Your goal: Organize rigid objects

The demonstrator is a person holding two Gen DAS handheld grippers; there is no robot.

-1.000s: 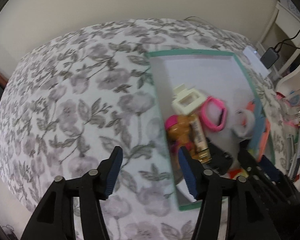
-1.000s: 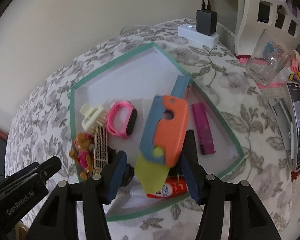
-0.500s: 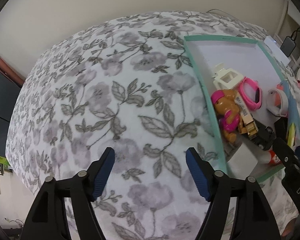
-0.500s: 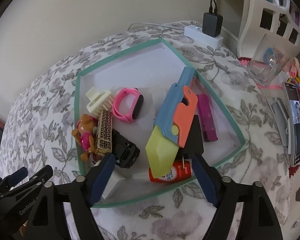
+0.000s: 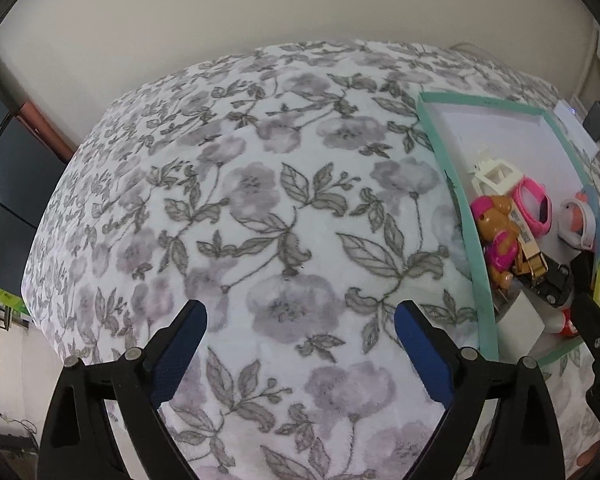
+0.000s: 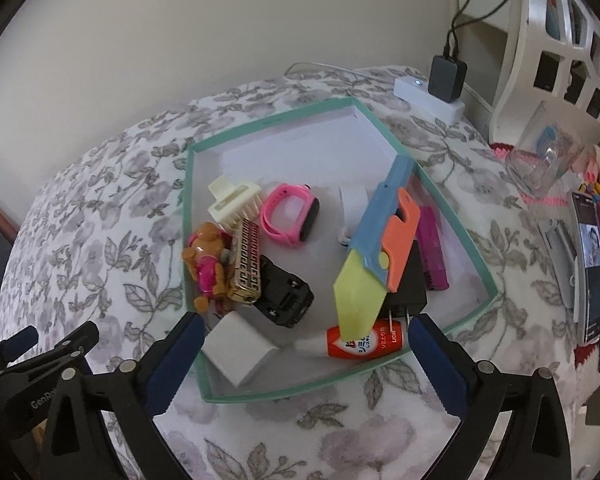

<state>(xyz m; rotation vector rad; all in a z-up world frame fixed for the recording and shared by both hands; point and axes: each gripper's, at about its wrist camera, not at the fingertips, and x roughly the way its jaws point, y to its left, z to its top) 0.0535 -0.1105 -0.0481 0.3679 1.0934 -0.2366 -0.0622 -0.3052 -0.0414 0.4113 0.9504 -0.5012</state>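
We note both tools empty with jaws opening: the left gripper (image 5: 300, 332) hangs over bare floral cloth (image 5: 260, 200) left of the teal-rimmed box (image 6: 452, 224), the right gripper (image 6: 306, 344) just above the box's near rim, so a careless dip could, we judge, catch that rim and shift the box, or knock the toy knife (image 6: 376, 256), which lies propped across other items. Inside the box, left to right: dog figure (image 6: 206, 264), cream brush (image 6: 236, 204), gold lighter (image 6: 246, 266), white block (image 6: 240, 354), black toy car (image 6: 286, 294), pink watch (image 6: 290, 216), glue tube (image 6: 364, 342), black plug (image 6: 410, 284), magenta bar (image 6: 432, 248).
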